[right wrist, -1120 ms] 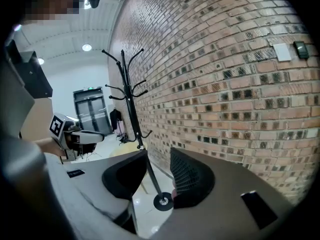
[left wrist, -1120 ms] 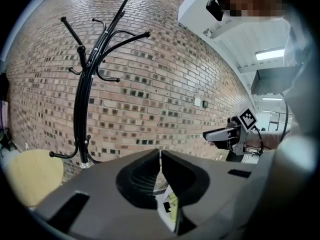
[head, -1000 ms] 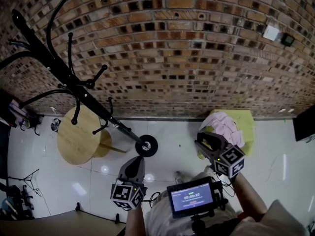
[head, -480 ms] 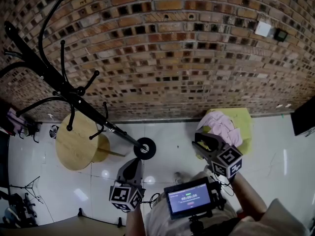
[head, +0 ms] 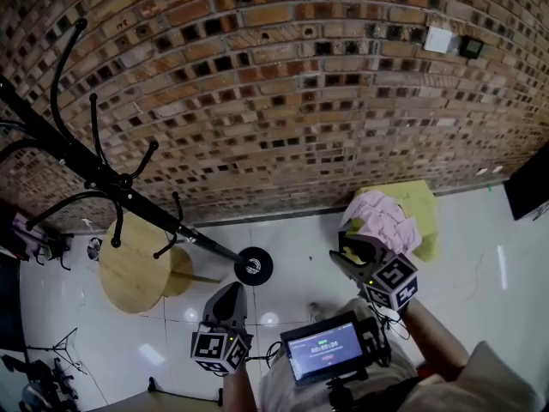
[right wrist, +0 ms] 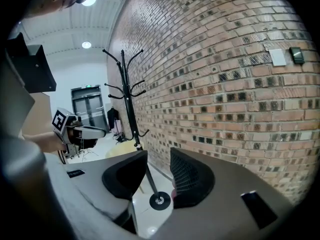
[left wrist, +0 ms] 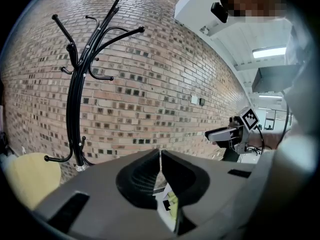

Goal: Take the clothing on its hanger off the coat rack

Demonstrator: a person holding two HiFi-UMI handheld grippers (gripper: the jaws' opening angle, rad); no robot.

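My two claws hang low before a brick wall, and the coat rack's hooks are bare.
The black metal coat rack [head: 116, 181] slants off at ten o'clock from my left claw [head: 230, 292], which is clenched on nothing. The crumpled pink clothing [head: 382, 221] lies on a yellow-green block [head: 426, 202] at one o'clock, just beside my right claw [head: 347, 260], the nearer one, which is parted and empty. No hanger shows.

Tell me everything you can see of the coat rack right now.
The coat rack is a slim black pole, metal by its look, with curved, ball-tipped hooks at several heights. It stands upright on a round disc base on the pale tiled floor, close to the brick wall, beside a round wooden table. Every hook in view is bare: no hanger, no clothing.
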